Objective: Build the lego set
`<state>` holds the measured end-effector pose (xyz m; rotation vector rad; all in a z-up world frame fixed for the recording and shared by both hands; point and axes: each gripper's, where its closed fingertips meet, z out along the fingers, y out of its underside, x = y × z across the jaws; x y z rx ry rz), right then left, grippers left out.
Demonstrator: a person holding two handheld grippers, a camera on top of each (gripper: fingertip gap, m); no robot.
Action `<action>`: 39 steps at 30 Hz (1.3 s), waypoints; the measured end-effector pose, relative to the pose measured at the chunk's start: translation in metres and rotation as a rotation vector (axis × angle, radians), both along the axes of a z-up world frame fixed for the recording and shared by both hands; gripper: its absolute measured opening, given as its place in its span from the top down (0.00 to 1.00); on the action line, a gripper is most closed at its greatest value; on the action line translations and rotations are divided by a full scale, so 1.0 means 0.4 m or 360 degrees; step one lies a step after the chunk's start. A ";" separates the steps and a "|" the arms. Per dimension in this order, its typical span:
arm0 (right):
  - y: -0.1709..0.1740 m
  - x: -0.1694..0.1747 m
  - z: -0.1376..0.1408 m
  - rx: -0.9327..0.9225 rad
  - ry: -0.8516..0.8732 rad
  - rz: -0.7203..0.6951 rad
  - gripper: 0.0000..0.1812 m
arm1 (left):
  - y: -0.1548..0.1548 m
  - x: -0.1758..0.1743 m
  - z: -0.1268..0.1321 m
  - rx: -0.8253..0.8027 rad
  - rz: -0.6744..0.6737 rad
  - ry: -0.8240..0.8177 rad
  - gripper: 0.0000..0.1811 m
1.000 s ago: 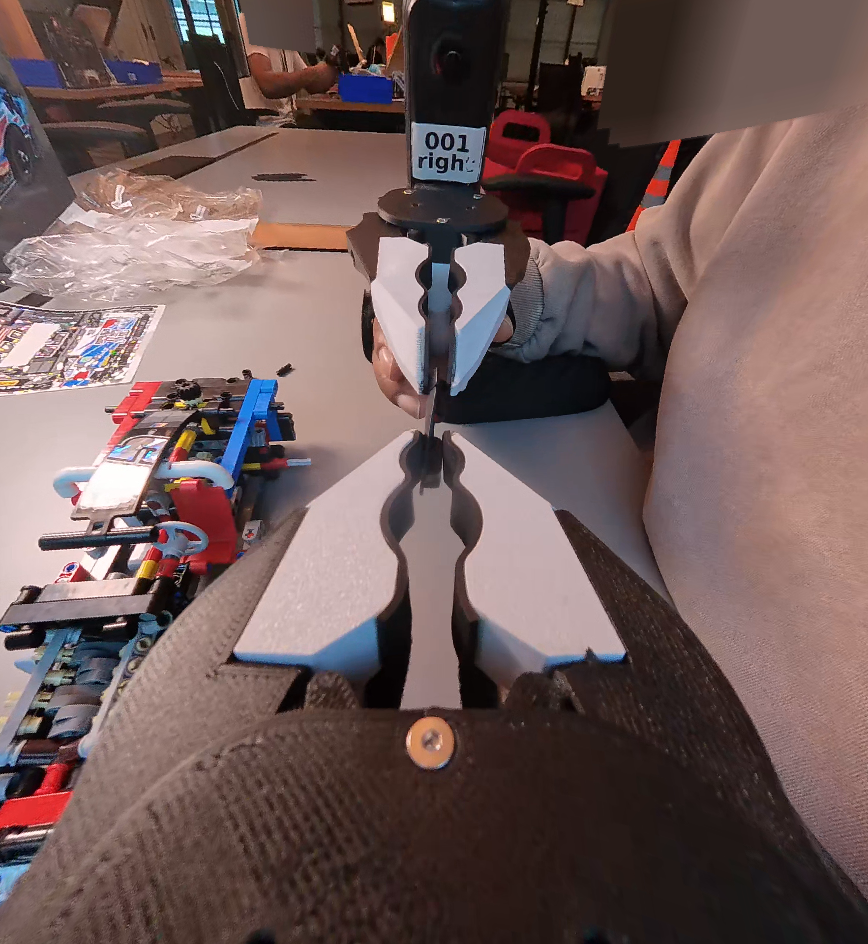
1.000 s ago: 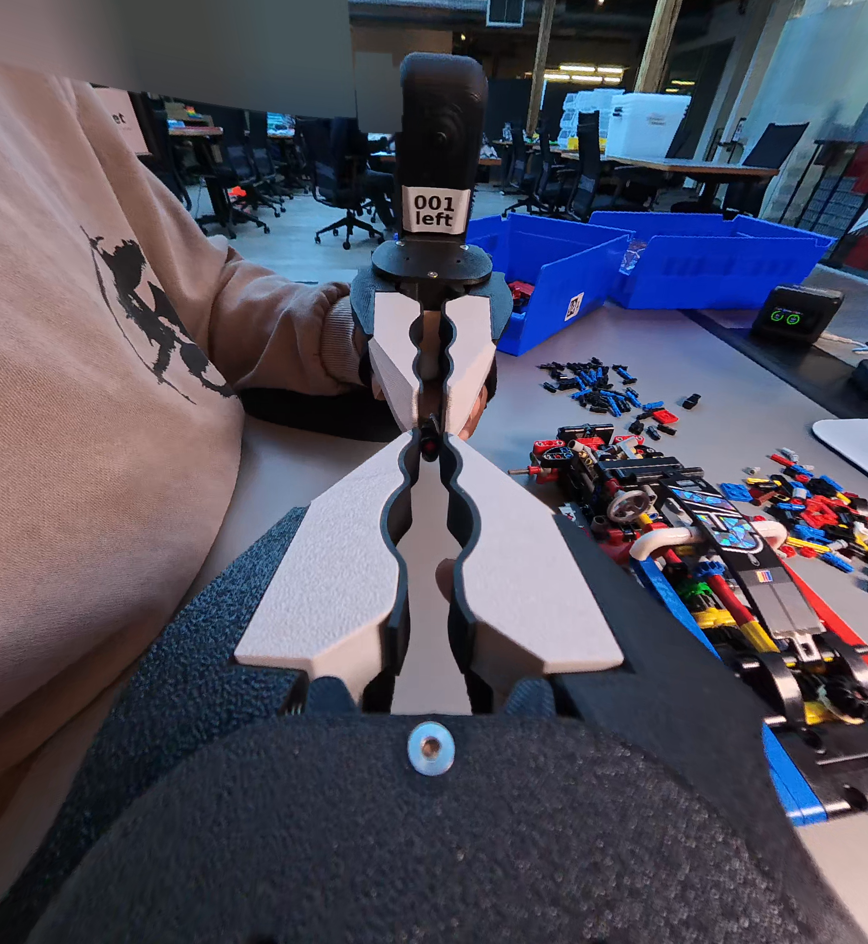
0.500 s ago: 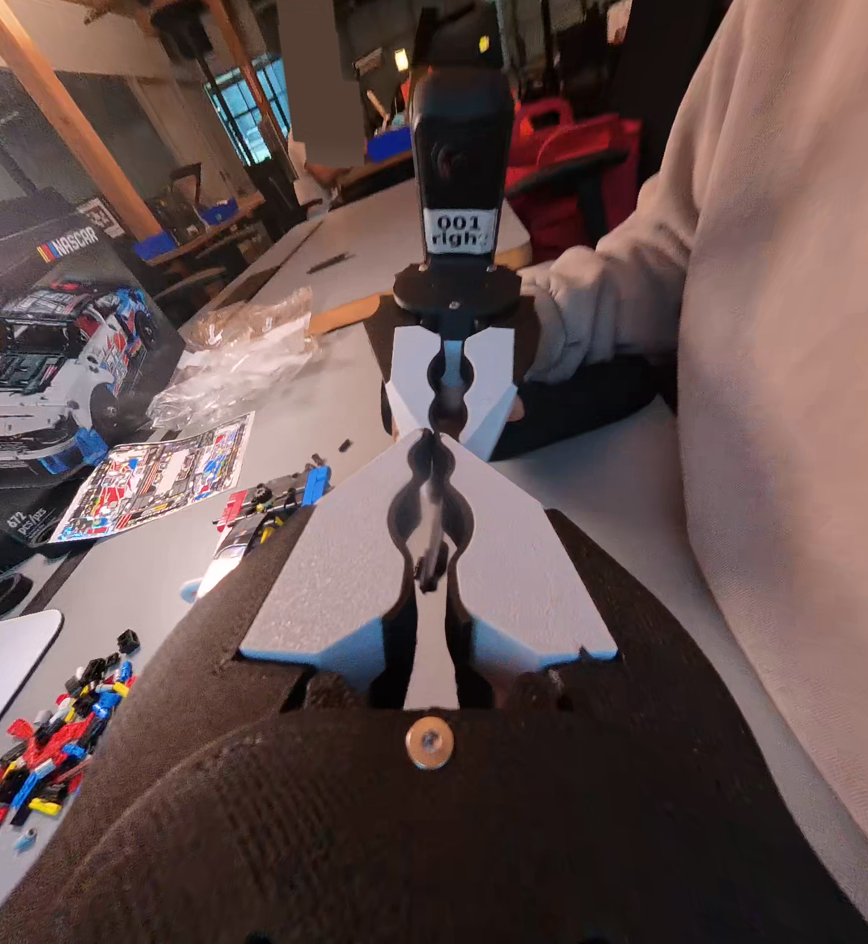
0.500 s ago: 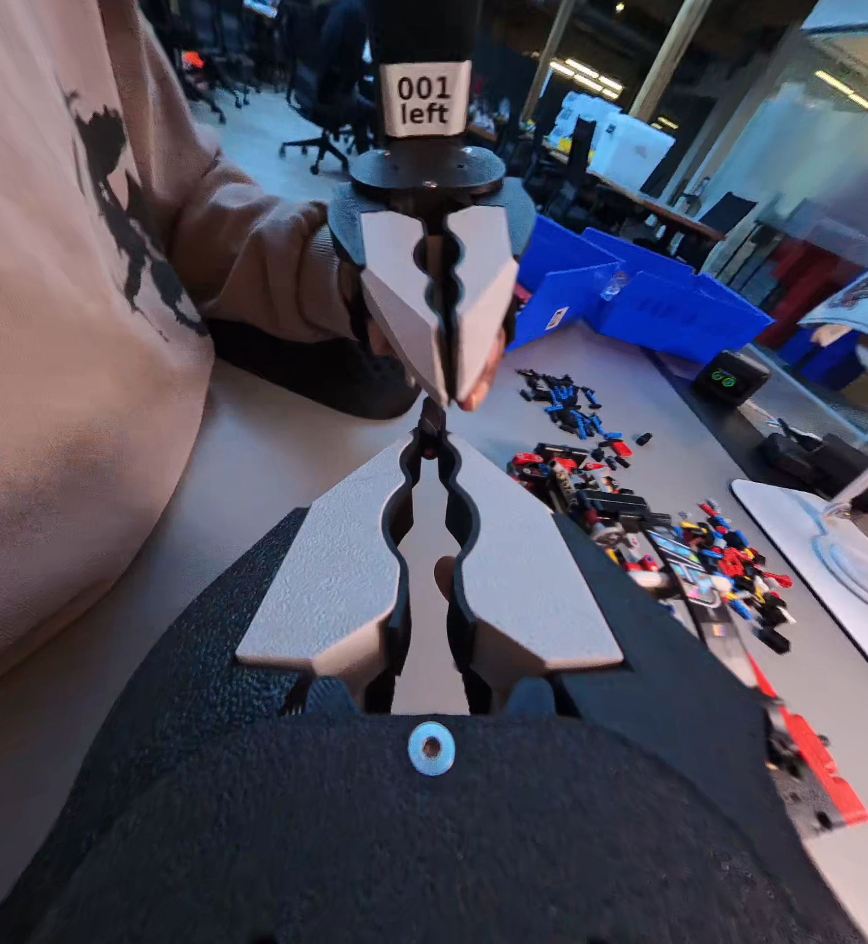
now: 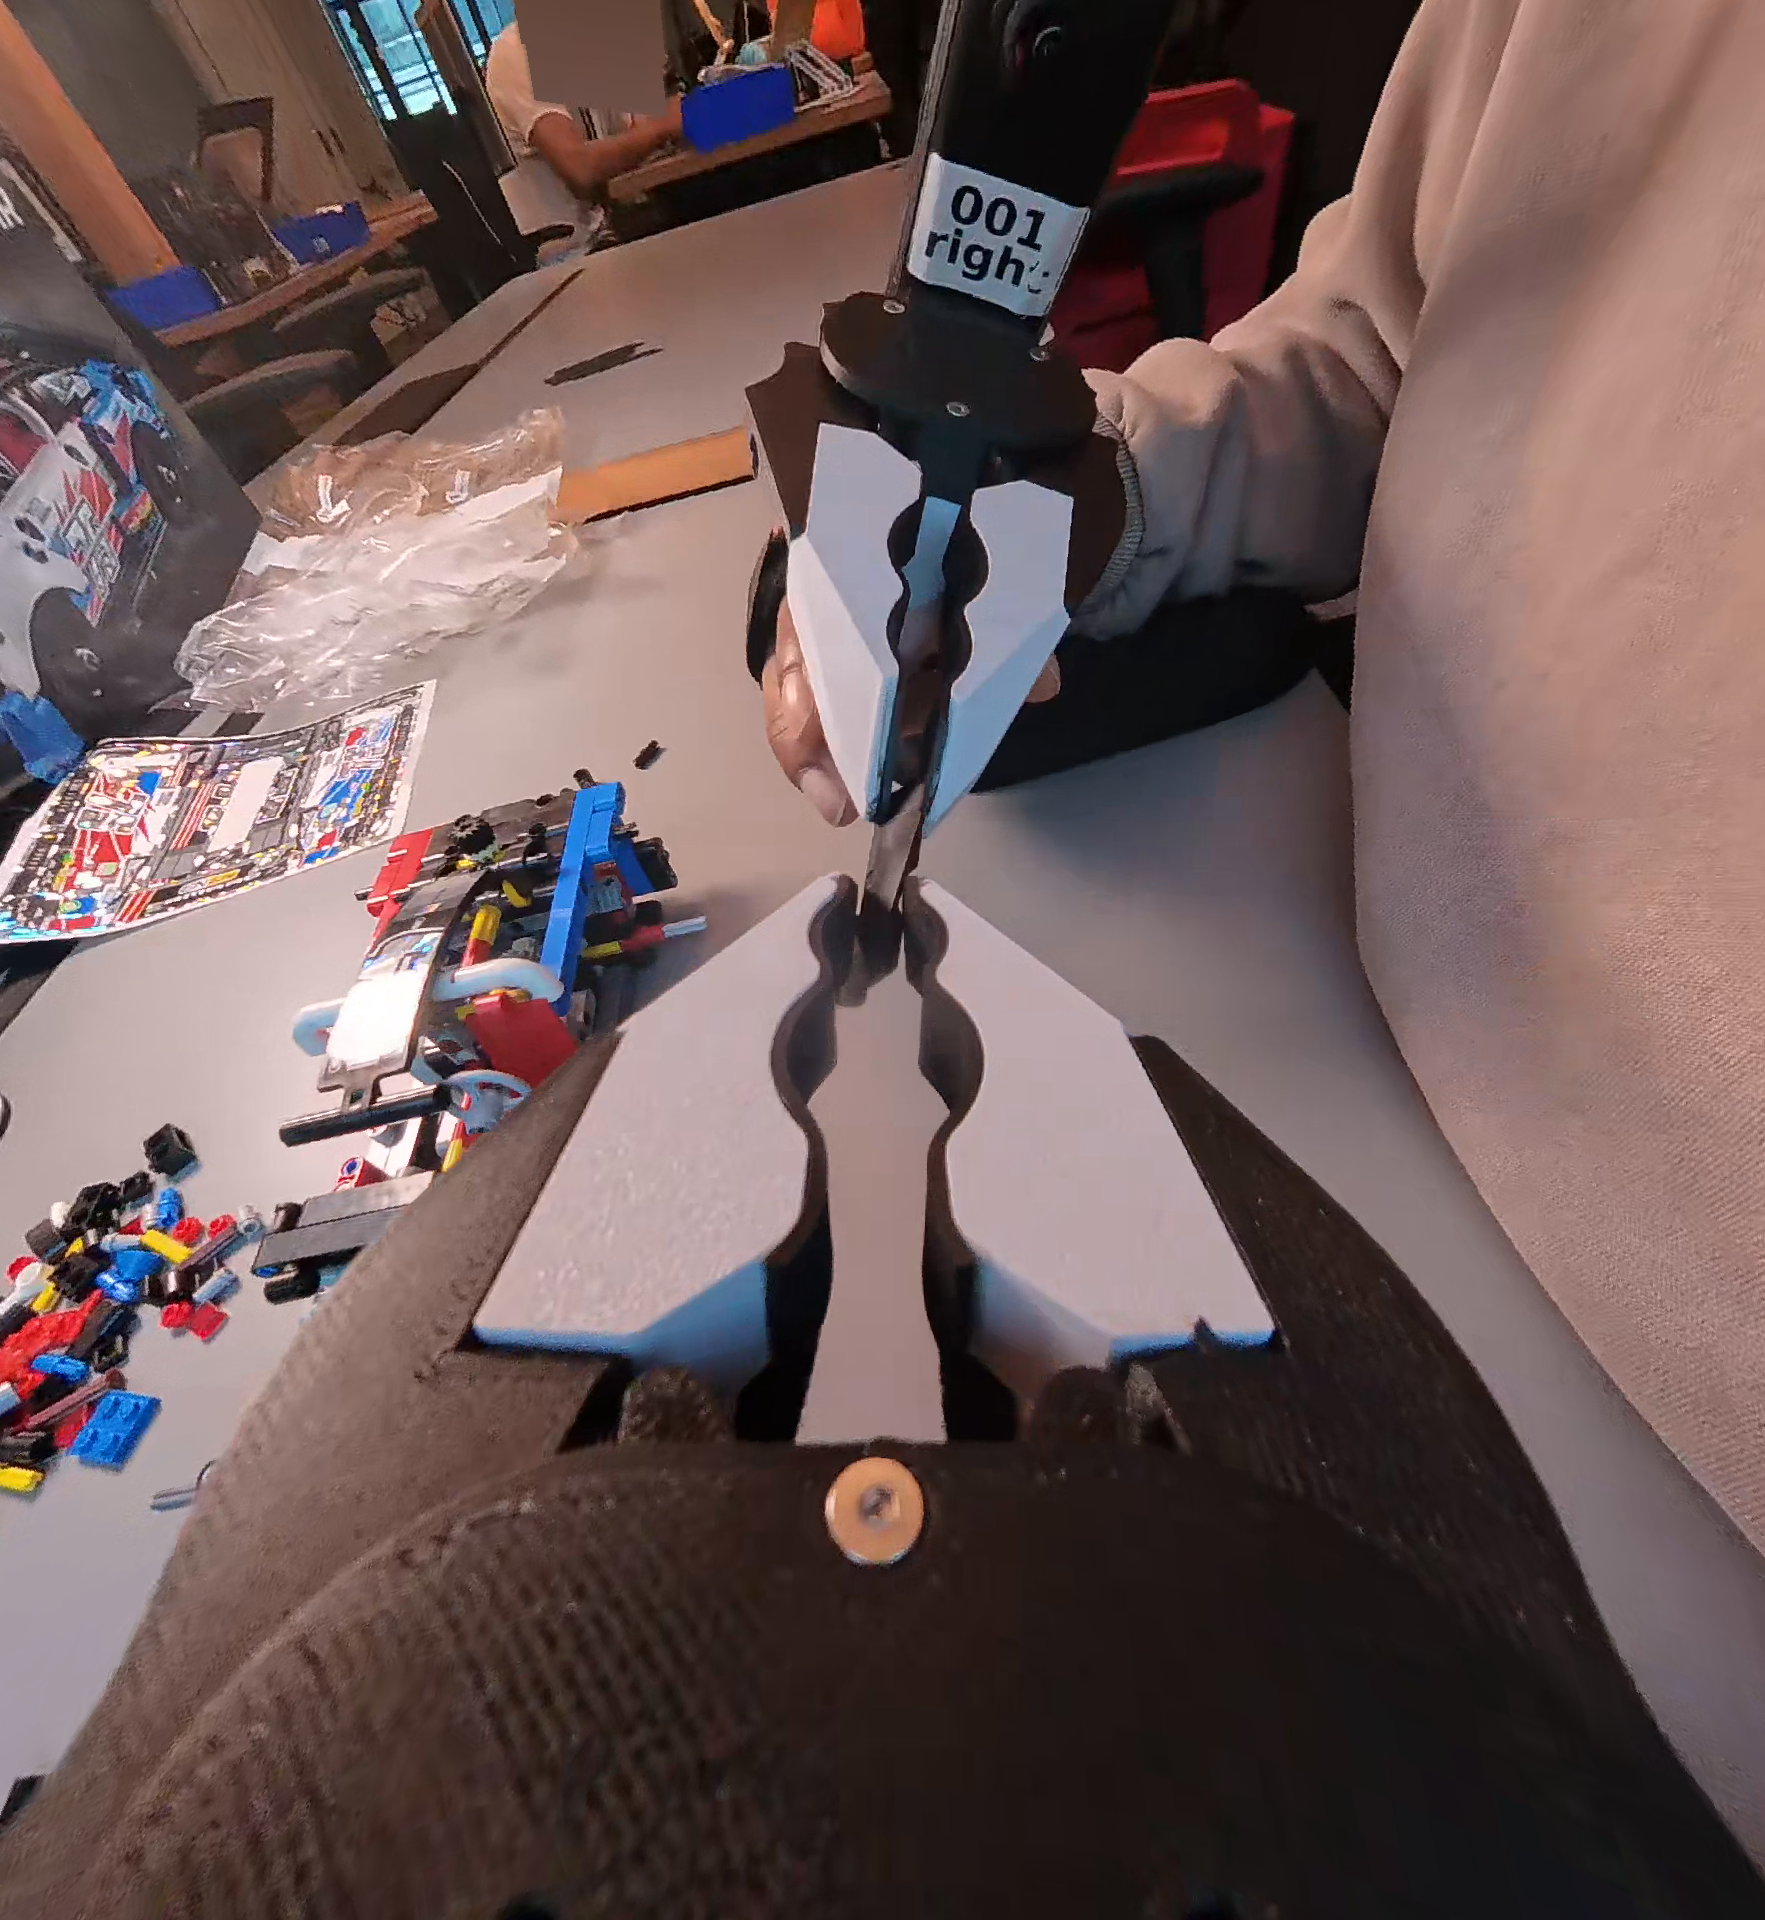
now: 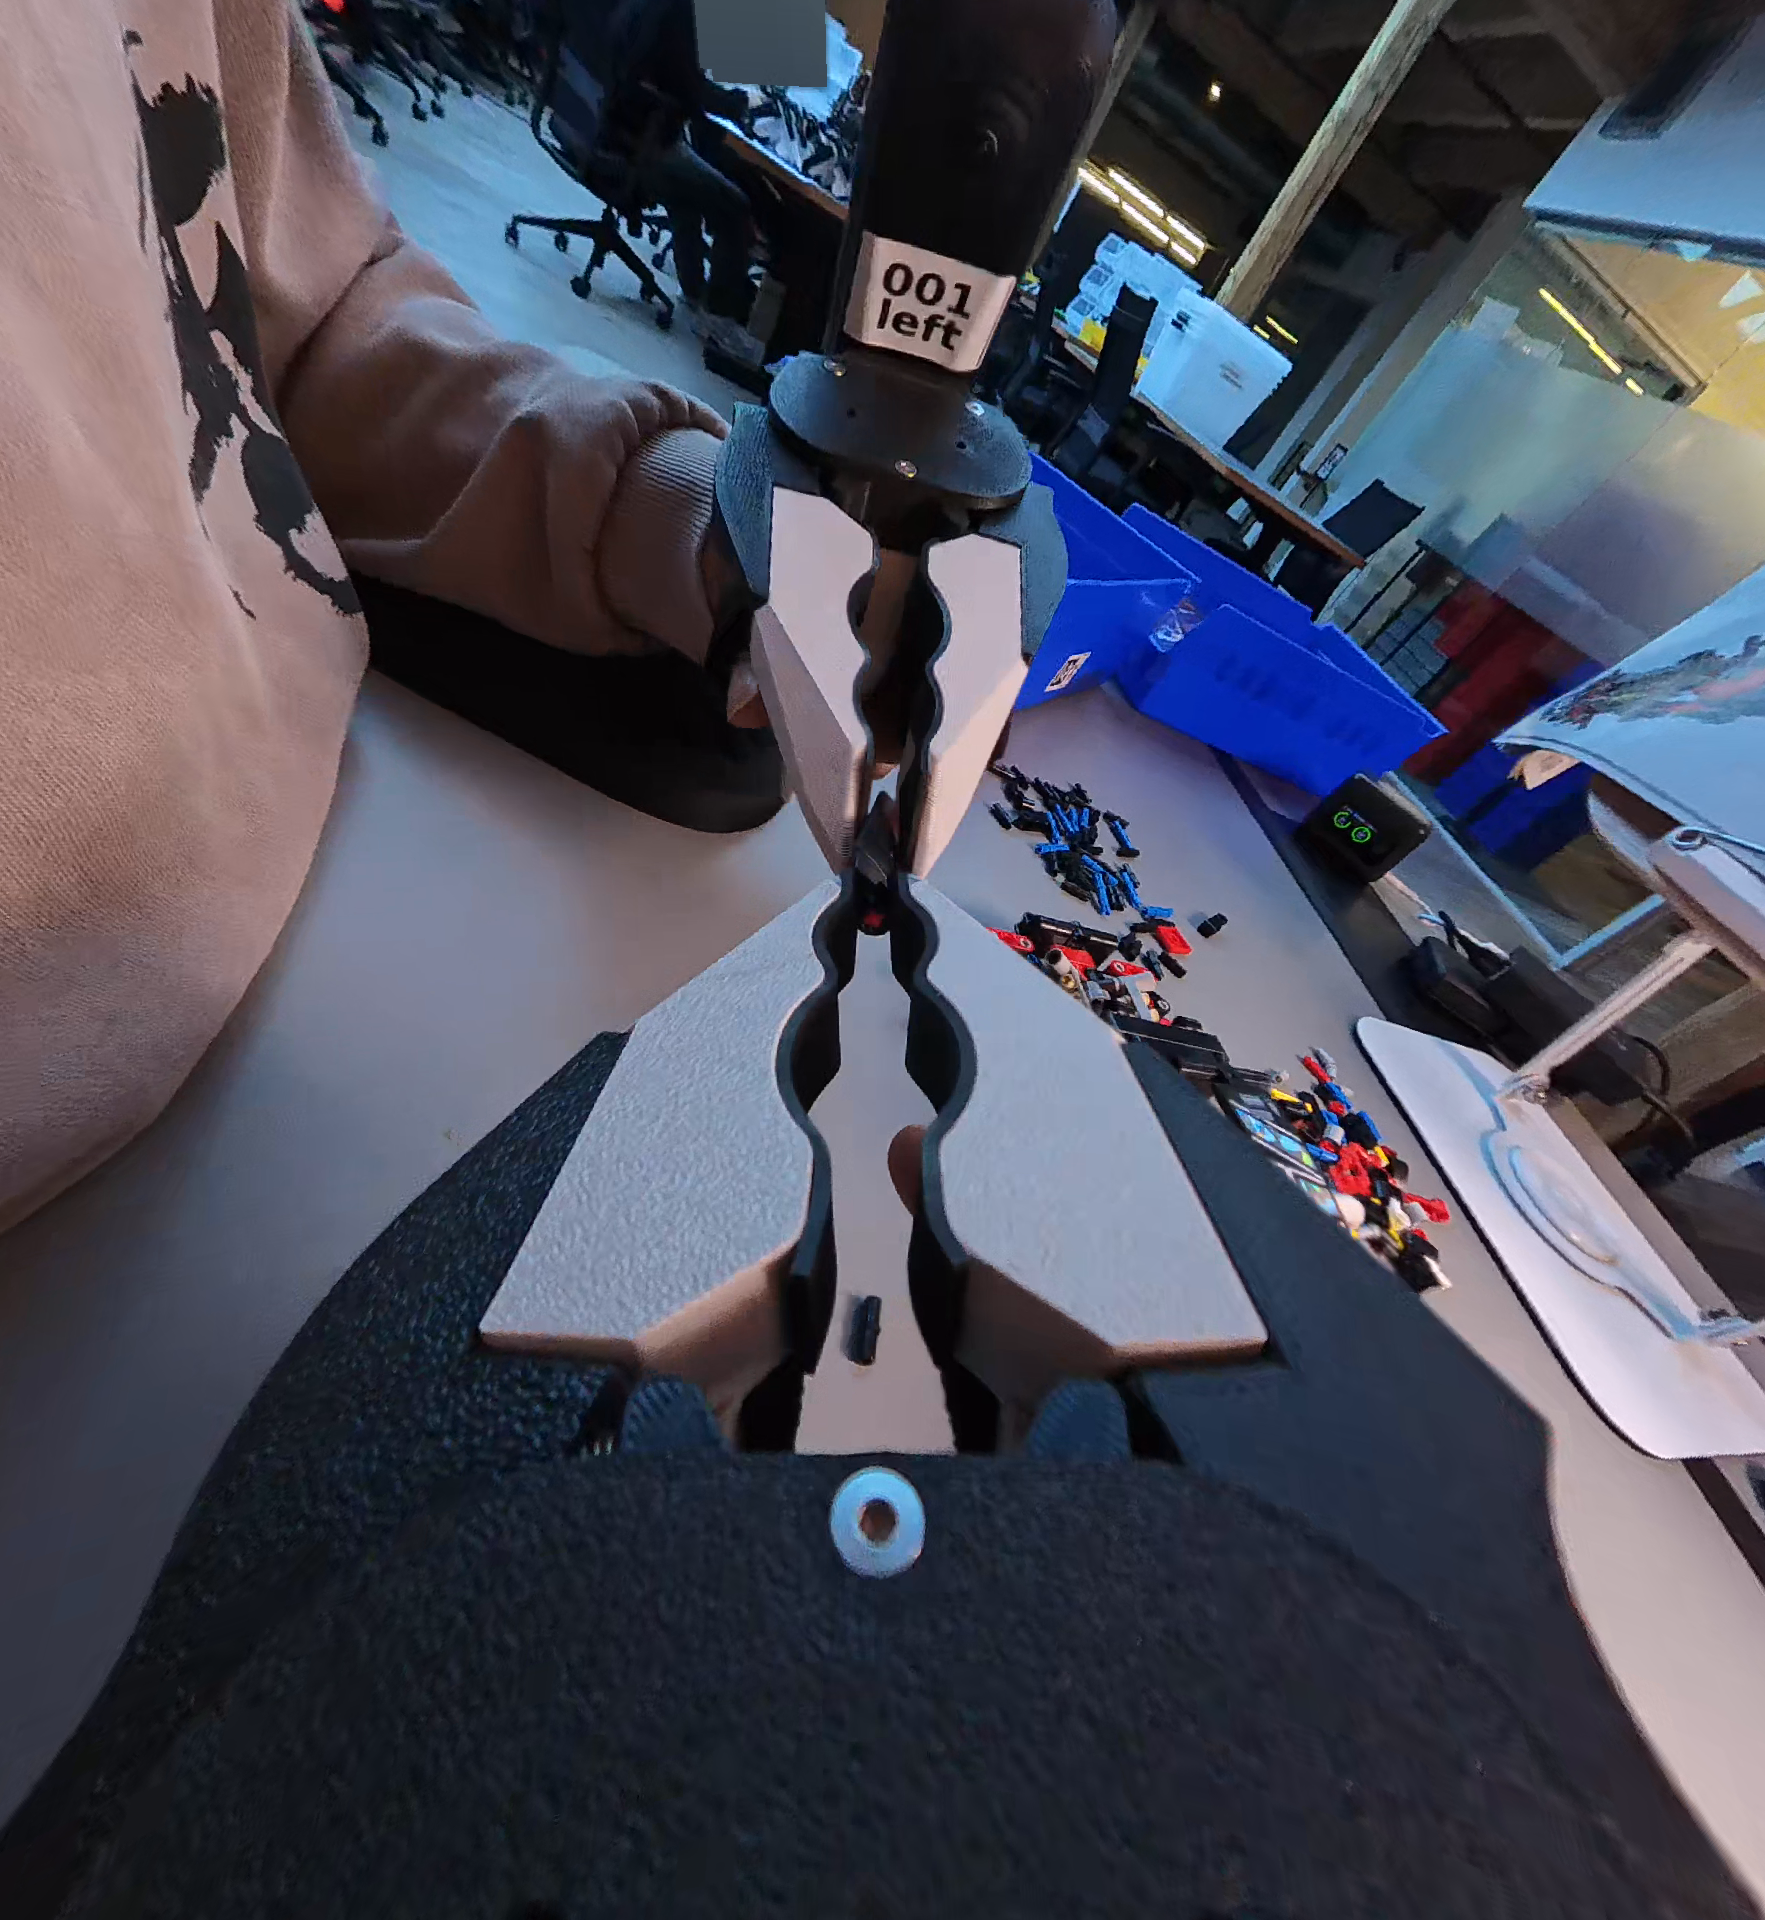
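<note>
My two grippers meet tip to tip above the grey table. In the left wrist view my left gripper (image 5: 873, 906) is shut on the near end of a thin black lego piece (image 5: 888, 862). The right gripper (image 5: 899, 821) faces it and pinches the far end. In the right wrist view my right gripper (image 6: 873, 906) is shut on the same small black piece, which shows a red spot (image 6: 873, 916), and the left gripper (image 6: 873, 831) closes on it from the other side. The partly built lego car (image 5: 483, 966) lies on the table to the left and also shows in the right wrist view (image 6: 1117, 977).
Loose bricks (image 5: 57, 1309) lie beside the car, with a sticker sheet (image 5: 213, 810), plastic bags (image 5: 390, 561) and the set's box (image 5: 26, 468) behind. Blue and black pins (image 6: 1075, 842), blue bins (image 6: 1273, 675), a black device (image 6: 1361, 831) and a white pad (image 6: 1543, 1247) lie right. A person's torso (image 5: 1584, 831) is close by. Less than 4 cm separates the two grippers' tips.
Both grippers have stayed shut and tip to tip while the hands tilted and shifted them together. The car and the loose bricks have come back into the left wrist view.
</note>
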<state>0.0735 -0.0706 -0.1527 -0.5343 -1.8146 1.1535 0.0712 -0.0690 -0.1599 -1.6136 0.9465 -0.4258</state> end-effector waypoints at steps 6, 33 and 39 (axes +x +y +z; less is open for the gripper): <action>0.002 0.006 0.016 0.0060 0.0082 -0.0028 0.98 | 0.004 0.007 0.016 0.0108 0.0045 0.0067 0.97; 0.033 -0.008 -0.024 -0.0655 -0.0478 0.0042 0.97 | 0.028 0.010 -0.018 -0.0473 0.0013 -0.0479 0.97; 0.064 -0.029 -0.003 -0.1181 -0.0651 0.0018 0.97 | 0.048 -0.018 -0.006 -0.0207 0.0162 -0.0305 0.93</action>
